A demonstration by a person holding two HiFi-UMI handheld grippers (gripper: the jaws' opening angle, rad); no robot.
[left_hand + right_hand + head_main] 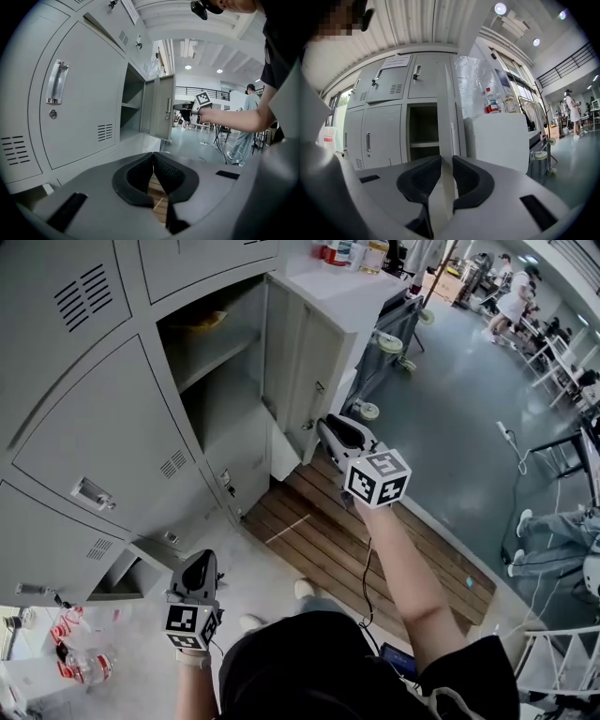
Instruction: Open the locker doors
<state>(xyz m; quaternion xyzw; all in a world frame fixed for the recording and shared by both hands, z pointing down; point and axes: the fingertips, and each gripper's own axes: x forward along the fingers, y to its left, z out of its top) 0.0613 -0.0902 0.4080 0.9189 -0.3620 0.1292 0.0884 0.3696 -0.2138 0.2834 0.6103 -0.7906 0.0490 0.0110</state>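
Note:
A bank of grey lockers (84, 381) fills the left of the head view. One tall locker door (305, 371) stands swung open, showing its shelf (211, 357). My right gripper (328, 427) is at that door's free edge. In the right gripper view the door's edge (444, 117) runs straight between the pads, and the right gripper (445, 161) is shut on it. My left gripper (199, 559) hangs lower, shut and empty, pointing at the lockers. In the left gripper view the left gripper (153, 157) faces a closed door with a metal handle (57, 82), with the open door (161, 110) beyond it.
A wooden slatted platform (375, 540) lies in front of the lockers. A white cabinet (347, 292) with bottles (490, 101) stands right of the open door. Bagged plastic bottles (80, 662) lie at the lower left. People (511, 296) stand far back on the right.

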